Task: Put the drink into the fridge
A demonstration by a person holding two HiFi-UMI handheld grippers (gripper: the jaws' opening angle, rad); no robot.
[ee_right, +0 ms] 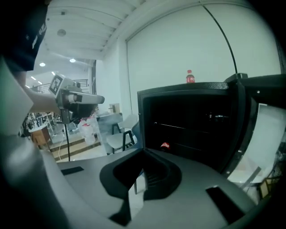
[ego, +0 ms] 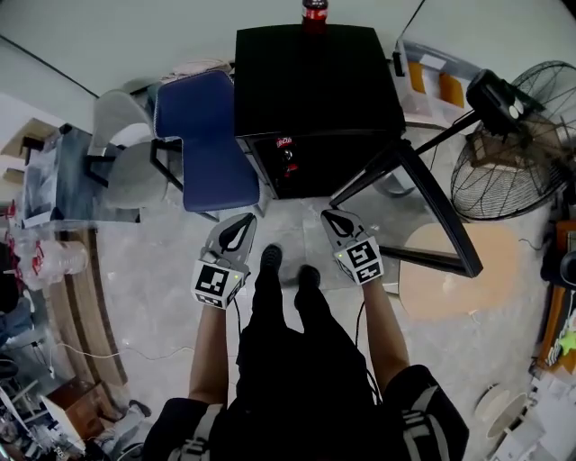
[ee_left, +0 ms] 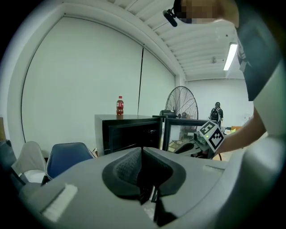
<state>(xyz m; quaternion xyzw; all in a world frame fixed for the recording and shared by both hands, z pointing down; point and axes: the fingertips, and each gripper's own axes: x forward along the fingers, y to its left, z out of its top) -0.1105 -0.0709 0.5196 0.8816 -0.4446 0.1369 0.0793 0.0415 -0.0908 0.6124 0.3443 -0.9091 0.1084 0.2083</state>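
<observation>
Left tool (ego: 243, 221): closed together, empty.
Right tool (ego: 334, 218): closed together, empty.
Drink (ego: 314, 11): upright atop fridge (ego: 315, 76); spread wide first, clamp mid-body, keep upright.

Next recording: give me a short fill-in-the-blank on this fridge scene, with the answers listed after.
1. A red bottle stands on ___ of the black fridge.
2. The fridge's door is ___.
3. The left gripper and the right gripper are both shut and hold ___.
4. The chair nearest the fridge is ___ in colour.

Missing words: top; open; nothing; blue.
</observation>
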